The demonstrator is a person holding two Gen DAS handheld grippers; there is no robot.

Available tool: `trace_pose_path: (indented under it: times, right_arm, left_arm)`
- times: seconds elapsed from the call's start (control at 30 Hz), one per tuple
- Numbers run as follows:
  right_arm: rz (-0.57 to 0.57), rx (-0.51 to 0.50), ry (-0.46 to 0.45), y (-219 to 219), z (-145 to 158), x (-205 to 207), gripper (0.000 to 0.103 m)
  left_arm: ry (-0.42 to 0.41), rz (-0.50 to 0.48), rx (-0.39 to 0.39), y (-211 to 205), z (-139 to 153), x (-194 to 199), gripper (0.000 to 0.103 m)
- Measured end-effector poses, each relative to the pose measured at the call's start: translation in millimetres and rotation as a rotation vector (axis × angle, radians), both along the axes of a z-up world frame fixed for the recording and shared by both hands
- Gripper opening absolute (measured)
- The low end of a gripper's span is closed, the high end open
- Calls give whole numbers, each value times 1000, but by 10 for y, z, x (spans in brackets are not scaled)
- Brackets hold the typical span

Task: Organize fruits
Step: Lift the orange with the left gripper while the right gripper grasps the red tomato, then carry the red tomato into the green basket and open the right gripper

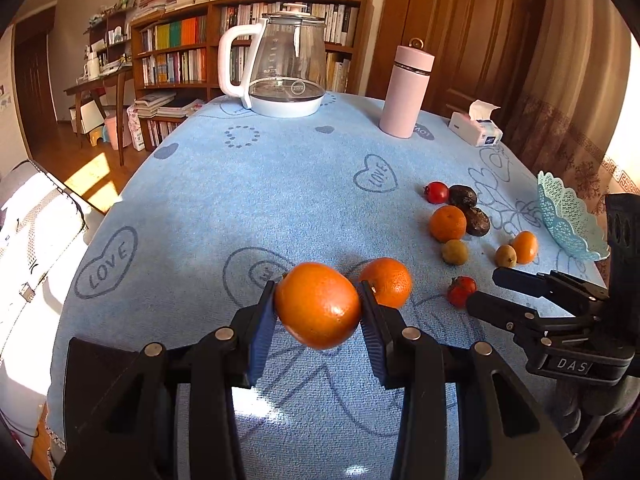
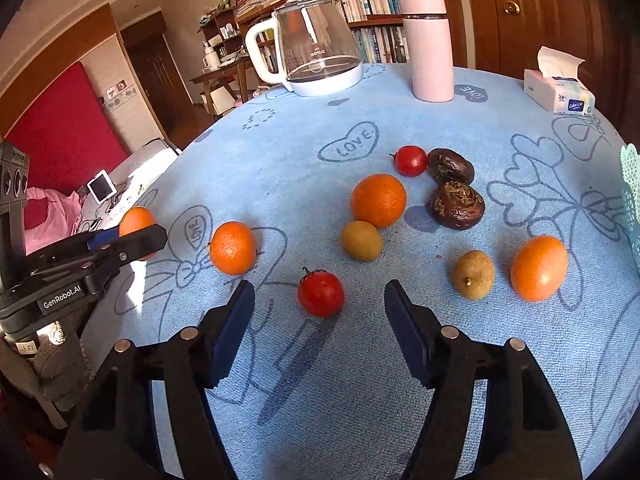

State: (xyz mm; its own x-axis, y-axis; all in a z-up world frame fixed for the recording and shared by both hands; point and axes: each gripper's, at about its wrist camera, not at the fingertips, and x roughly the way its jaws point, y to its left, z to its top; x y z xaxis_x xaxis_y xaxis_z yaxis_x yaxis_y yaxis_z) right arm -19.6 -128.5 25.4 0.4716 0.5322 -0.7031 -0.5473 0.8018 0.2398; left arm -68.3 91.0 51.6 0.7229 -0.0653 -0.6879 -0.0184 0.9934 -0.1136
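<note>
Orange and glossy, a round citrus fruit [image 1: 317,305] sits pinched between the blue-padded fingers of the left claw [image 1: 317,306], lifted clear of the blue towelling cloth with "LOVE" hearts [image 1: 248,200] that covers the bench. Just behind it, a second orange mandarin [image 1: 387,282] rests on the cloth near the bench's front edge. The right claw [image 2: 319,304] hangs spread wide, its jaws on either side of a small red tomato-like fruit [image 2: 321,294] without touching it. Toward the right edge of the bench lie the other fruits: an orange [image 2: 378,200], two wrinkled dark passion fruits [image 2: 457,204], another red fruit [image 2: 410,161], two brownish-green kiwi-like fruits [image 2: 361,240] and an oval orange kumquat-shaped fruit [image 2: 539,267]. A pale turquoise lattice basket [image 1: 568,220] stands at the right edge. Along the far edge stand a glass kettle with a white handle [image 1: 280,64], a pink cylindrical flask [image 1: 406,90] and a white tissue pack [image 1: 476,126].
</note>
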Motion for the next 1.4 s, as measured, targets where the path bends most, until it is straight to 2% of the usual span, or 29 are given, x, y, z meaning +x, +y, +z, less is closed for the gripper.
trace_pose_path:
  times: [0.17,0.4,0.57,1.03,1.4]
  right_arm:
    - [17,-56,4,153,-66,59,57]
    - [6,-50,32,139,-150,139,48]
    - [-15,-69,10,111,-145,129,28]
    - [-62,4,-54,-129,71,69,28]
    - [-175,61,-115,-614,341,107,28]
  left_arm:
    - [8,1,-4,3,-21,14,40]
    - [17,1,-3,6,-54,27,40]
    - [25,4,0,1,-81,44,40]
    - [27,13,10,-25,-73,44,40]
    - [-8,13,81,-231,50,70,40]
